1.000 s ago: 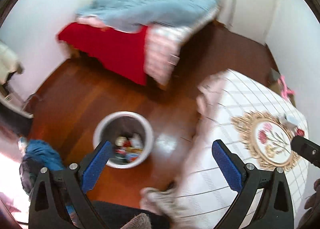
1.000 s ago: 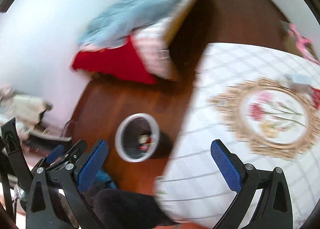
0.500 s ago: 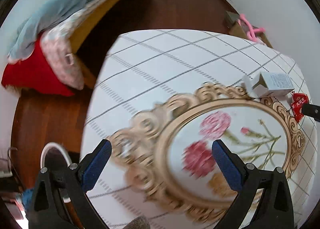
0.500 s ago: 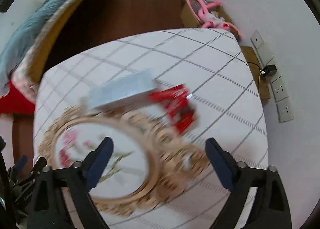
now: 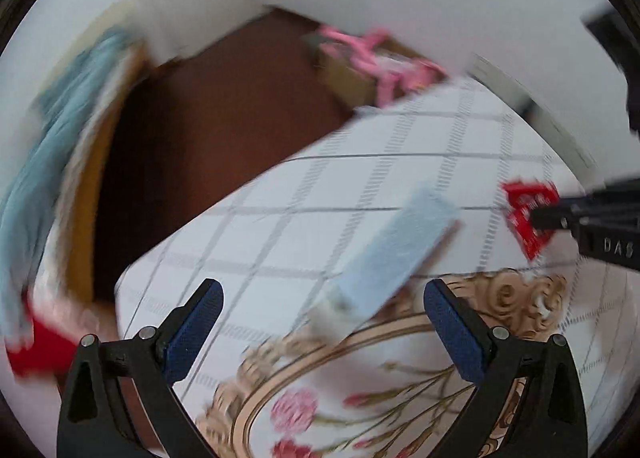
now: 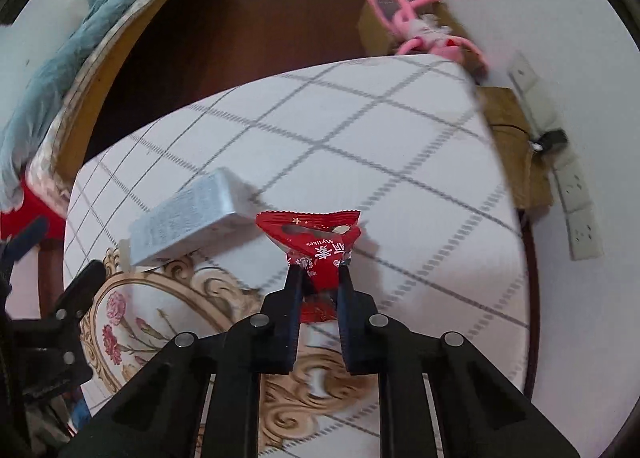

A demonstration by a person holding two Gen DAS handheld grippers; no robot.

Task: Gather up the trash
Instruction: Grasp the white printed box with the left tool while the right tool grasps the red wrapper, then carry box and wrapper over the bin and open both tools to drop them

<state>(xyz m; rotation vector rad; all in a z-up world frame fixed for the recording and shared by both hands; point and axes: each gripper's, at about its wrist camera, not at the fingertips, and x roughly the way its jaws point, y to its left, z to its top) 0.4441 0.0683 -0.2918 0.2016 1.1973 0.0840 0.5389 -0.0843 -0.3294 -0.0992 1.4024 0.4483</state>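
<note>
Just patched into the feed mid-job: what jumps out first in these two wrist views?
The crinkled red foil snack wrapper stands out first, pinched between the closing jaws of the right claw above the white grid-patterned tablecloth. Beside it lies a pale blue-white rectangular carton, ahead of the open left claw, at the cloth's gold-framed floral print.

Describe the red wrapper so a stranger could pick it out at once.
Start at the table with the white checked cloth. Near its gold-framed flower emblem lies a pale blue box; beside it, the red wrapper is pinched in the closing right hand-held gripper. It is the only red, crinkled item there.
</note>
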